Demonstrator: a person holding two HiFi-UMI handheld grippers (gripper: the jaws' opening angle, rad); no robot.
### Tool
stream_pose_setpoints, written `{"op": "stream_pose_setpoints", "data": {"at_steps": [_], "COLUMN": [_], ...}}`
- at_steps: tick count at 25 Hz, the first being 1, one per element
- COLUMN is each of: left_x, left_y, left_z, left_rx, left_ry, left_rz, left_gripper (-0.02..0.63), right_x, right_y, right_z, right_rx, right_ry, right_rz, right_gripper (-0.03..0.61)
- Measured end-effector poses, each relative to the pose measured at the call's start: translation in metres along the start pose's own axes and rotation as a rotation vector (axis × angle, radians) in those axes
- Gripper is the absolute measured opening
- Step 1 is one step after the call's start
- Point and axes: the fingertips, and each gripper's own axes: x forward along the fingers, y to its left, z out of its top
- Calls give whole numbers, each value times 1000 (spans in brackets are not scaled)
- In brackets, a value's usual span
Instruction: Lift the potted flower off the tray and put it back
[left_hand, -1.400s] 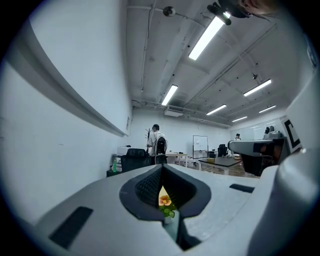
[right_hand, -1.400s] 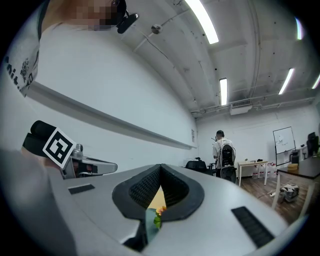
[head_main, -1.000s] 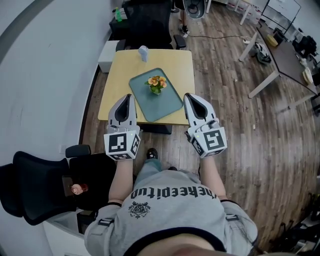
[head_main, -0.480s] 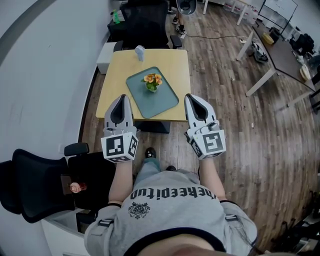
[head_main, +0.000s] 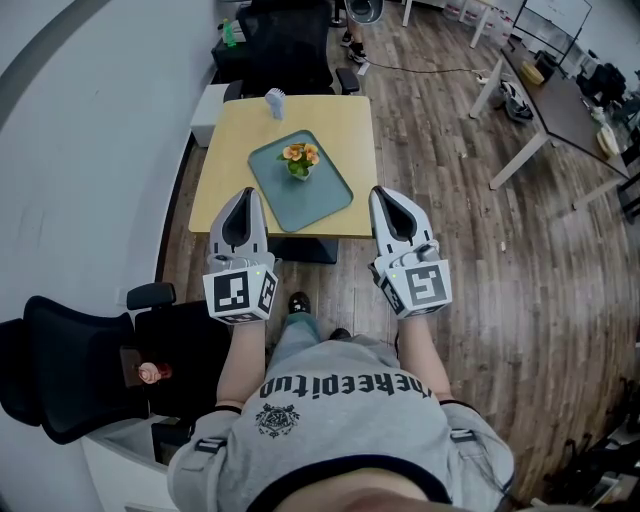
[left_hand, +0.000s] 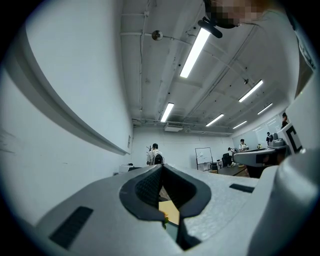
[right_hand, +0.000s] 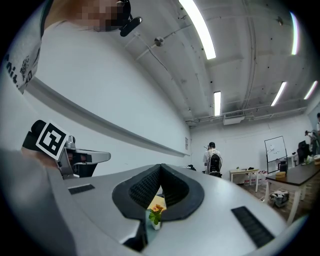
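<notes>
I have both tongs closed with nothing in them. My left tongs (head_main: 244, 194) and right tongs (head_main: 380, 193) hang off the near side of the tray (head_main: 322, 200), one at each corner. The potted flower (head_main: 299, 160) stands upright in the tray's far half, on the yellow surface (head_main: 225, 165).

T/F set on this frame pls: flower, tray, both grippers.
1. The flower stands on the tray. True.
2. The left gripper holds the flower. False: it is shut on nothing, apart from the flower.
3. The right gripper is shut. True.
4. The tray lies on the floor. False: it lies on the table.
</notes>
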Motion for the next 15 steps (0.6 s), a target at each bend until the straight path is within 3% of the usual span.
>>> {"op": "stream_pose_setpoints", "data": {"at_steps": [15], "left_x": [5], "left_y": [-7], "left_z": [2], "left_rx": [-1], "left_ry": [6], "left_rz": [-8], "left_gripper": [5], "right_x": [-4], "right_y": [-9], "right_z": [1], "right_rx": [5], "right_ry": [10], "right_rz": [-15], "right_gripper": [2]}}
